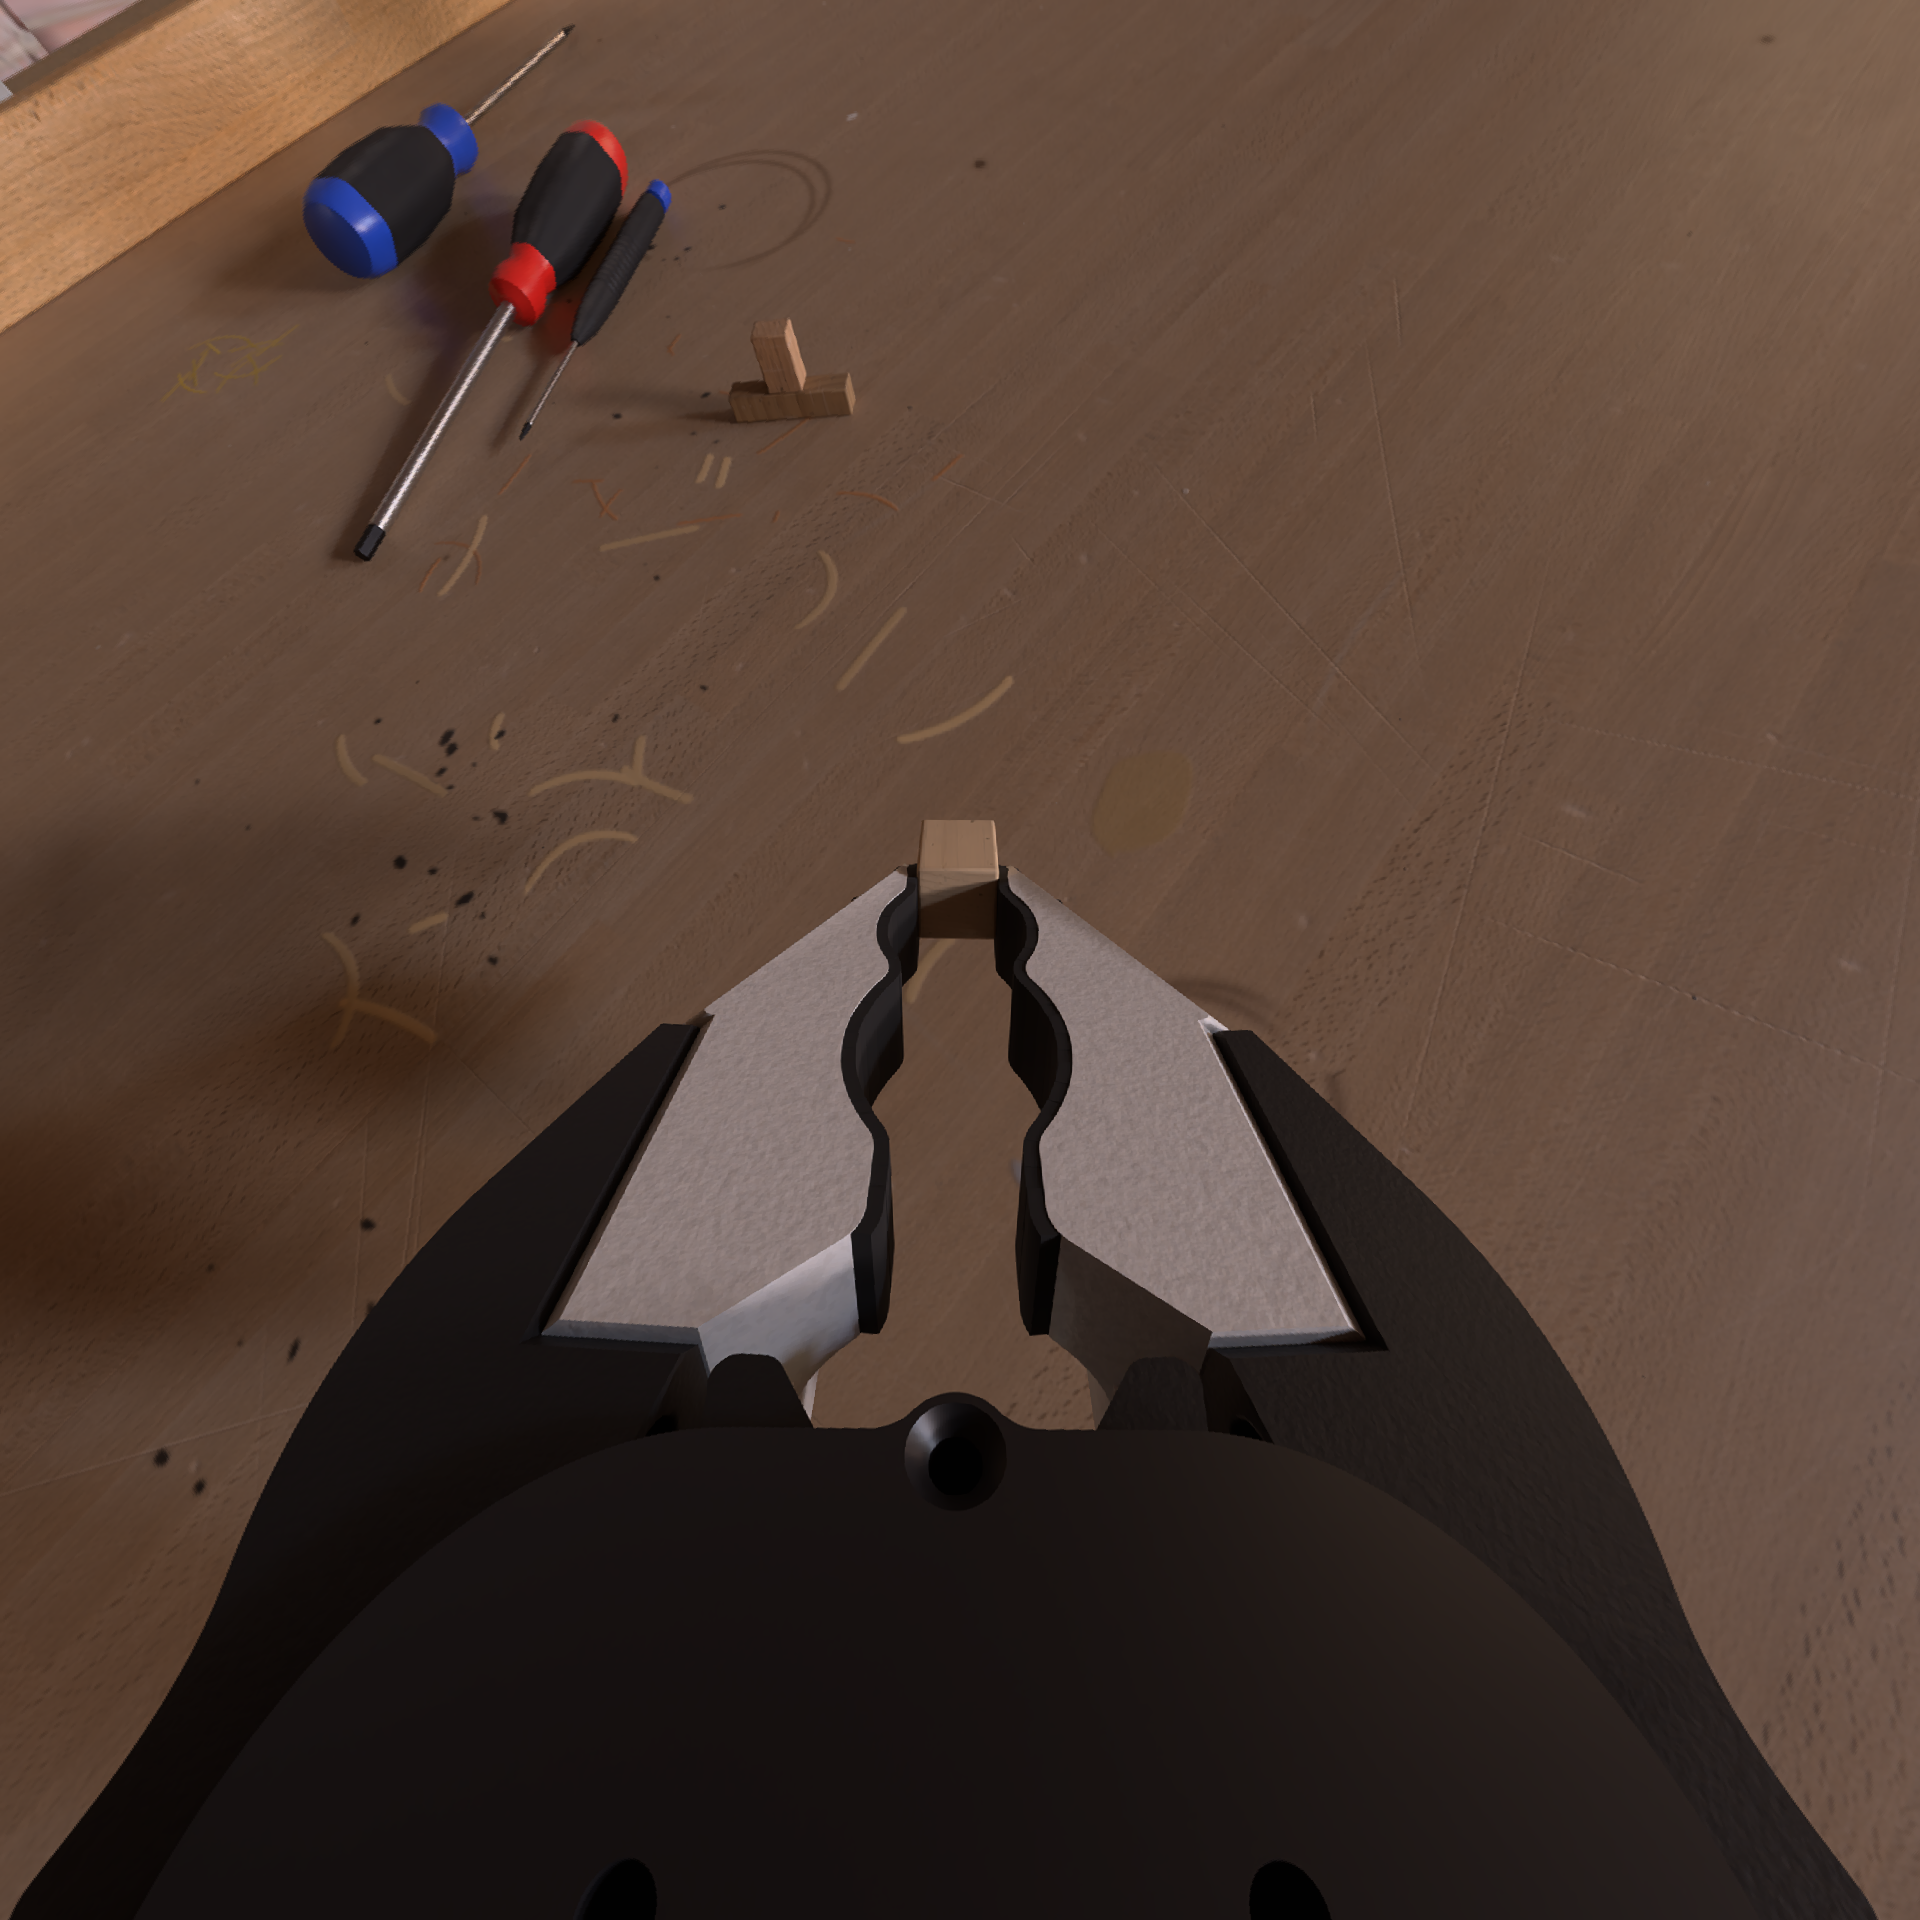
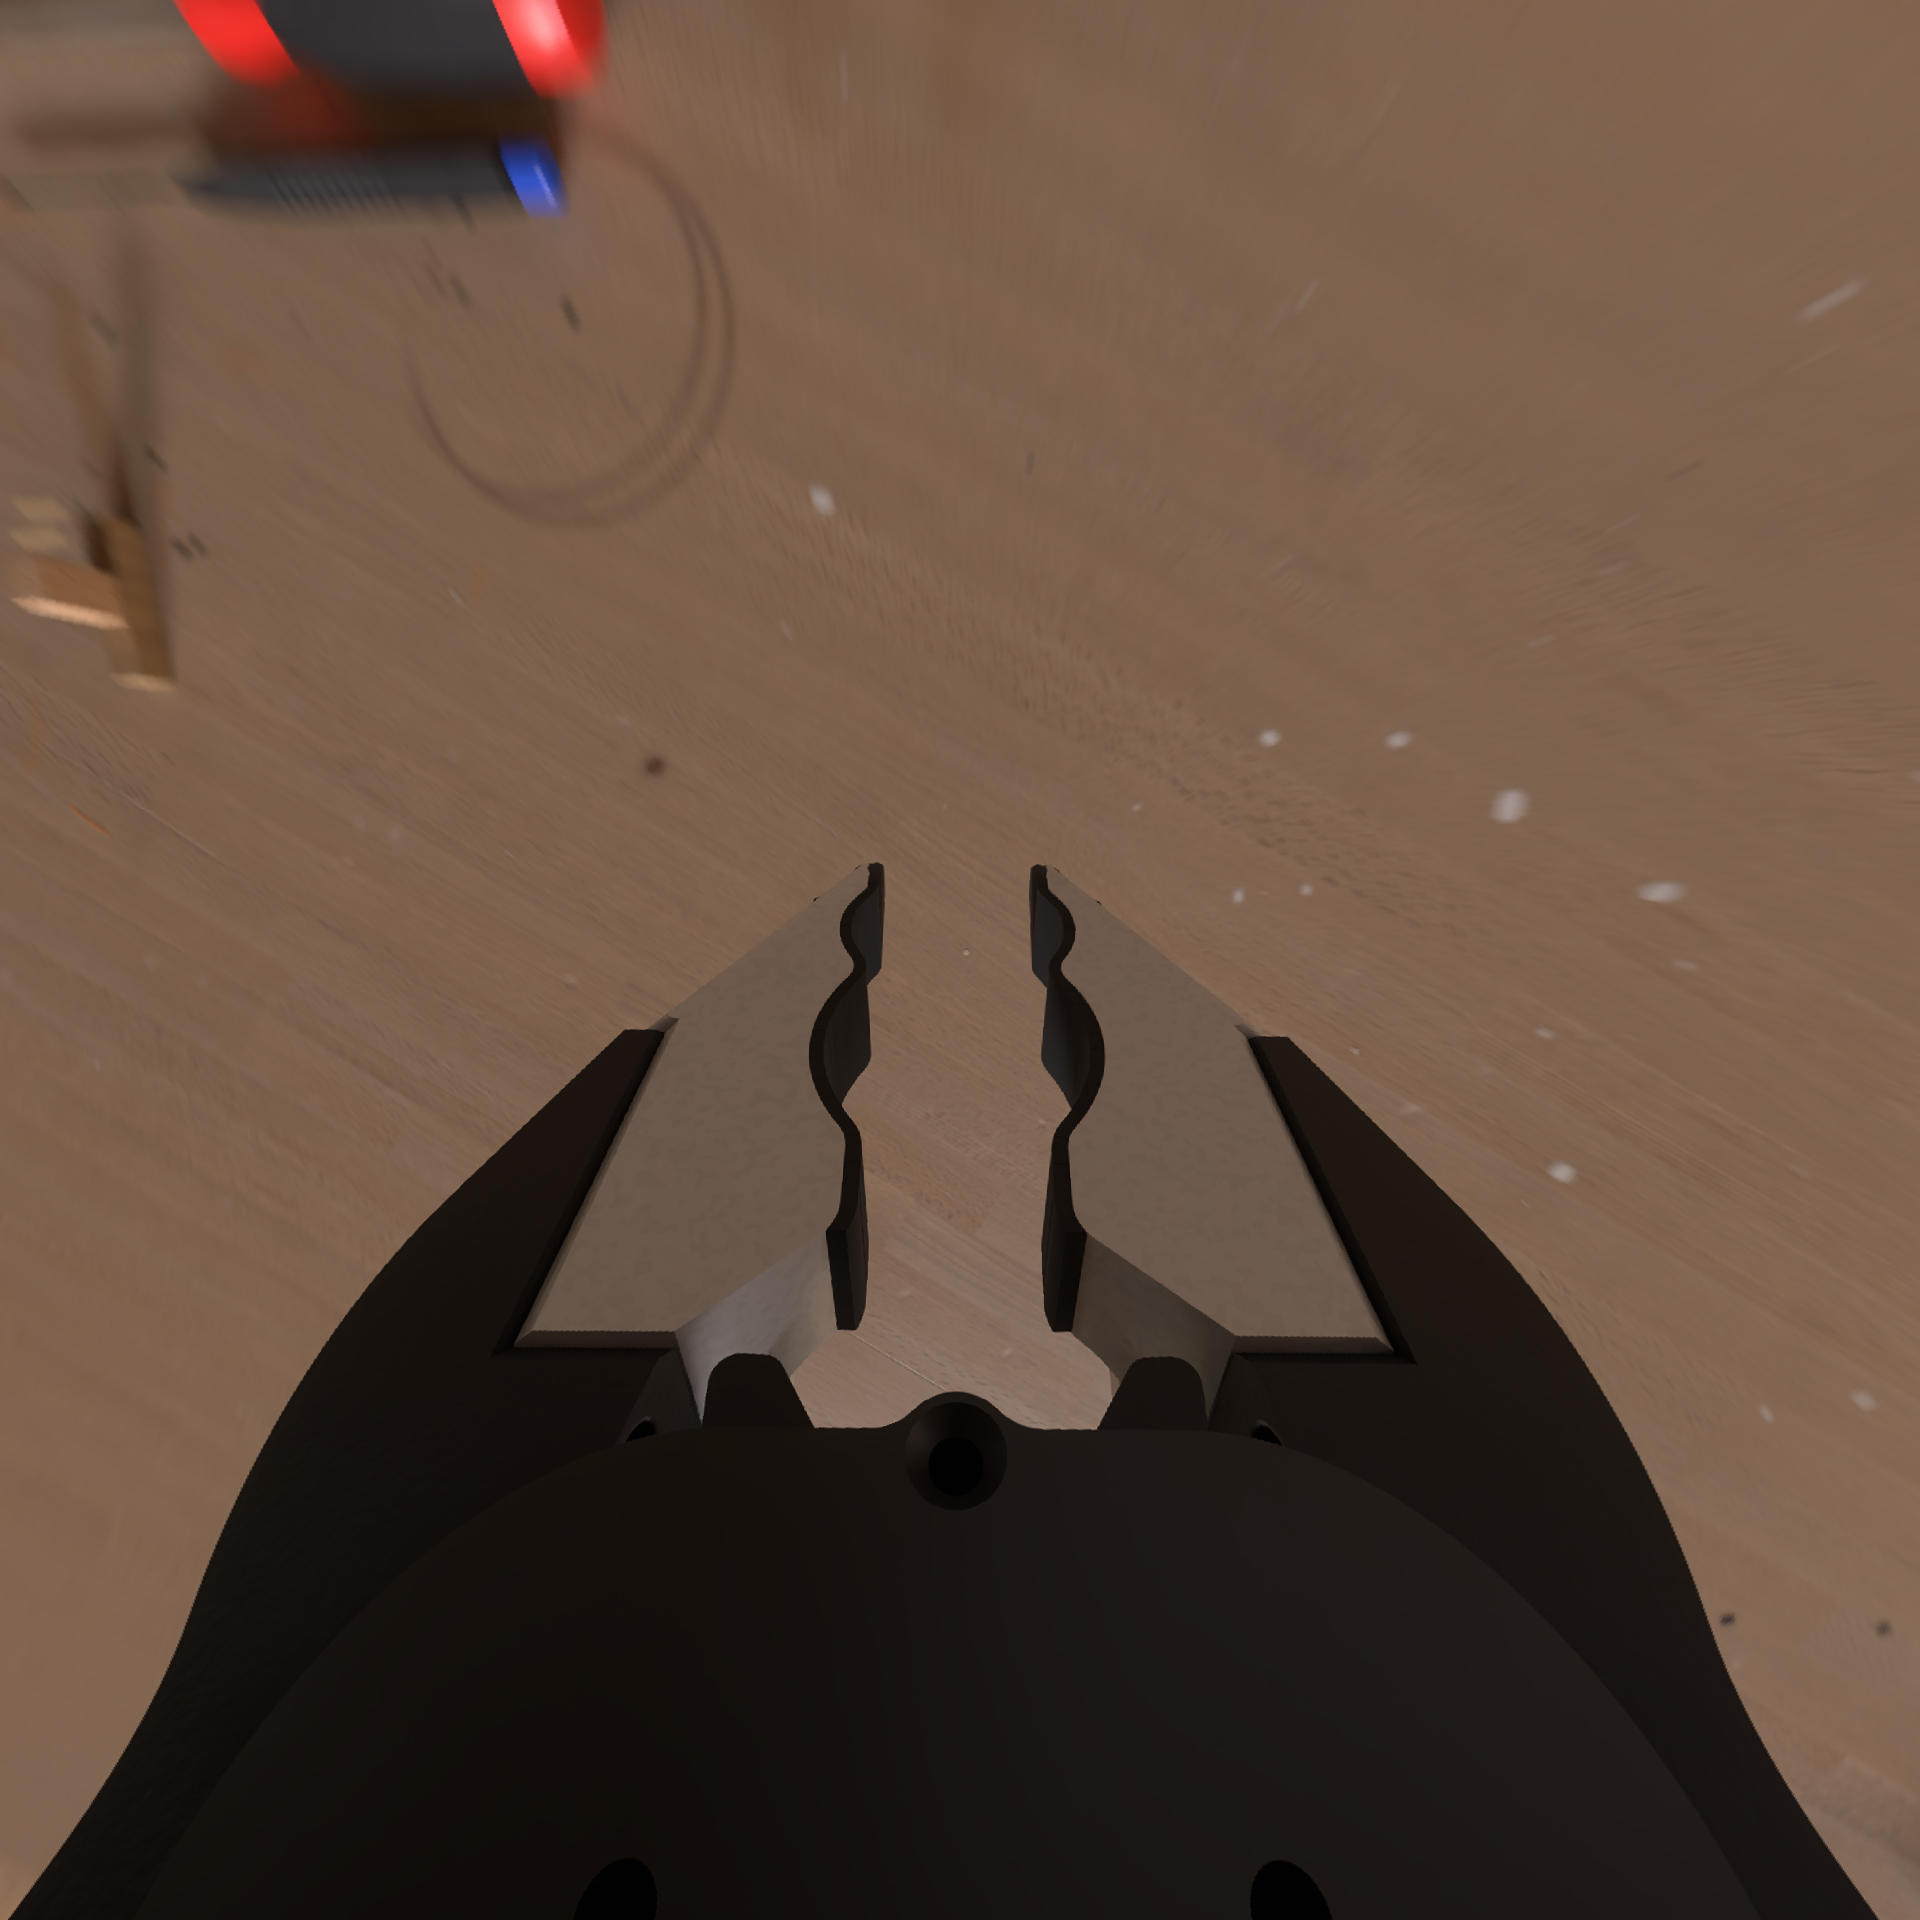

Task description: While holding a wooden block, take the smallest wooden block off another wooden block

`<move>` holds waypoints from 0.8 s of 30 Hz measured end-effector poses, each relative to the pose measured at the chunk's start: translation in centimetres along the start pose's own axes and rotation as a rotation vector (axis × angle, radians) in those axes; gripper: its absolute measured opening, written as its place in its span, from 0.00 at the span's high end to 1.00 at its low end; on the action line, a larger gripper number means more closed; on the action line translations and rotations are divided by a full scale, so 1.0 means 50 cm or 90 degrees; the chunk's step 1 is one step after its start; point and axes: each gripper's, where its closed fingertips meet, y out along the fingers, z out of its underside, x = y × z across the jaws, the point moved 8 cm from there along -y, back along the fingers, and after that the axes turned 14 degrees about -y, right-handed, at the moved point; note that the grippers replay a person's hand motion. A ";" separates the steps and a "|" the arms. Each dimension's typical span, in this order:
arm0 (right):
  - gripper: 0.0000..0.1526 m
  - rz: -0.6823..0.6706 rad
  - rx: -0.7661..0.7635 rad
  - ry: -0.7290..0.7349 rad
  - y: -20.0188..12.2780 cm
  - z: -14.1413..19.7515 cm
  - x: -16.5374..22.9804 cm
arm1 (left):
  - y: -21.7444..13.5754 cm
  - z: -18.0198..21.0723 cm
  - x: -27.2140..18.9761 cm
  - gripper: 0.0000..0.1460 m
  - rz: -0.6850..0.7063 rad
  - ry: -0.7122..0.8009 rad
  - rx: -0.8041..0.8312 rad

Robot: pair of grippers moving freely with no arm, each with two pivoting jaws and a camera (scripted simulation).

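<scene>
My left gripper point(image 1: 958, 883) is shut on a small wooden block point(image 1: 958, 854) pinched between its fingertips, above the brown table. Farther off in the left wrist view, a short wooden block point(image 1: 778, 354) leans on a longer wooden block point(image 1: 795, 399) that lies flat on the table. My right gripper point(image 2: 956, 871) is open and empty over bare table. In the blurred right wrist view the two stacked blocks point(image 2: 88, 597) show at the far left, well away from the fingers.
Three screwdrivers lie left of the block pair: a stubby blue-and-black one point(image 1: 384, 197), a red-and-black one point(image 1: 520, 291) and a thin black one point(image 1: 597, 301). A light wooden ledge point(image 1: 135, 156) runs along the far left. Wood shavings point(image 1: 603, 790) scatter on the table.
</scene>
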 end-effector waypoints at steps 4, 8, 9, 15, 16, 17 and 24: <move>0.78 0.165 -0.224 -0.049 -0.128 -0.006 0.125 | -0.006 -0.006 0.005 0.91 0.008 -0.017 -0.016; 0.76 0.023 -0.433 -0.121 -0.120 0.006 0.383 | -0.014 -0.014 0.010 0.91 0.009 -0.014 -0.029; 0.75 -0.006 -0.460 -0.115 -0.098 0.013 0.439 | -0.014 -0.014 0.011 0.91 0.011 -0.018 -0.029; 0.63 0.068 -0.409 -0.086 0.057 -0.015 0.595 | -0.003 -0.012 -0.012 0.91 0.015 0.007 -0.013; 0.61 0.107 -0.396 -0.099 0.071 -0.034 0.589 | -0.002 -0.011 -0.017 0.91 0.012 0.020 -0.010; 0.59 0.142 -0.383 -0.102 0.079 -0.057 0.579 | -0.001 -0.010 -0.021 0.91 0.009 0.031 -0.008; 0.41 0.059 -0.238 -0.095 0.189 -0.153 0.468 | -0.002 0.005 -0.023 0.91 -0.004 0.058 0.005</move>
